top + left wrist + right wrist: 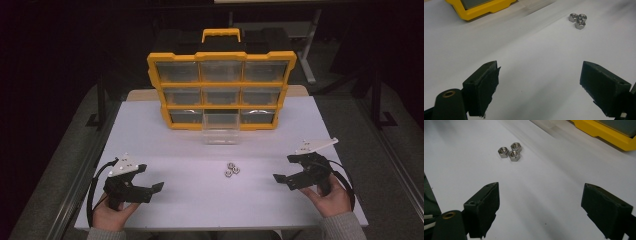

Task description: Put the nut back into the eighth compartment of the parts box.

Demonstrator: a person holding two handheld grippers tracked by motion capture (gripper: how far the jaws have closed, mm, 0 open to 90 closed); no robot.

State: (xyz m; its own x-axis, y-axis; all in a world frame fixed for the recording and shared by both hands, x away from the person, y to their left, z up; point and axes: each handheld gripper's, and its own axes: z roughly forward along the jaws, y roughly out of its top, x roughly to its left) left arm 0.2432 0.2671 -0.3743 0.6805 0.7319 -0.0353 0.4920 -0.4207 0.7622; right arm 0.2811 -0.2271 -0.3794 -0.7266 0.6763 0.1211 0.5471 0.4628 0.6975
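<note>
Beside the nuts (232,169), both tongs wide, empty.

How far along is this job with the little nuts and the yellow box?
Barely begun. Done: one clear drawer stands pulled out of the yellow organizer. In hand: nothing; the left gripper and right gripper are open, apart from the three nuts. Left, probably: putting the nuts in the drawer.

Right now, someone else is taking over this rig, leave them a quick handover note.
Left gripper: open, holding nothing, low over the table.
Right gripper: open, holding nothing.
Three nuts sit clustered mid-table between the grippers.
Clear drawer is pulled out from the bottom middle slot of the yellow organizer.
Done: drawer is out. Left, probably: nuts into the drawer, then push it in.
</note>
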